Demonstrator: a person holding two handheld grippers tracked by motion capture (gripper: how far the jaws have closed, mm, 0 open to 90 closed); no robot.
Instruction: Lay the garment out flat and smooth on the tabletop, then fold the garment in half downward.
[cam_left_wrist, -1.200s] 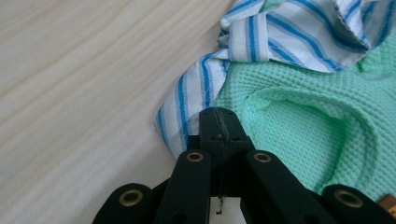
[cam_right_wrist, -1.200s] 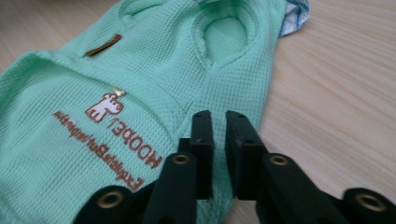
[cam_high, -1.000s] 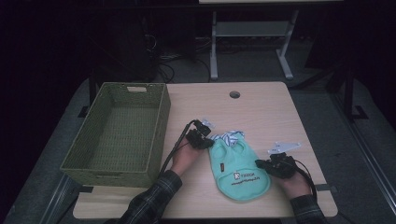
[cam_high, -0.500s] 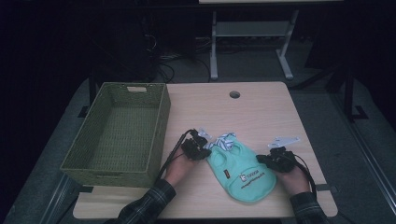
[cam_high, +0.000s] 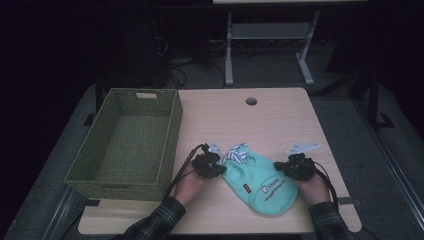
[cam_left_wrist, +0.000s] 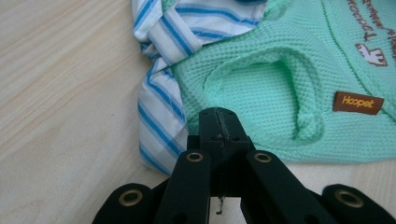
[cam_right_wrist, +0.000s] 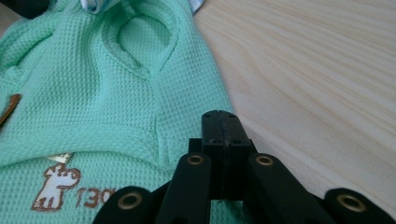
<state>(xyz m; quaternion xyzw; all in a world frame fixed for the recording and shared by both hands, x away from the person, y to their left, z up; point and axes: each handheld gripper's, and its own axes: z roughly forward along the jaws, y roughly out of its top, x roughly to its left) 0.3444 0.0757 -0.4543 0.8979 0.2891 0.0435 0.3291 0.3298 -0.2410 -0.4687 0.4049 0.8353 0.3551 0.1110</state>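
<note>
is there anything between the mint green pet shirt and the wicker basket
Only the left gripper and its hand, at the mint green pet shirt's basket-side edge. Otherwise bare table runs to the green wicker basket, though its near wall stands tall.

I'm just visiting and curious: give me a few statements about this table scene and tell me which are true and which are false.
1. The green basket holds folded clothes. False: it is empty.
2. A mint green garment lies flat on the table. True.
3. The left tongs stand wide open. False: their jaws are closed together at the garment's edge.
4. A blue-and-white striped cloth lies beside the green garment. True.
5. The right tongs are lifting the garment into the air. False: it lies flat, with the closed jaws at its edge.
</note>
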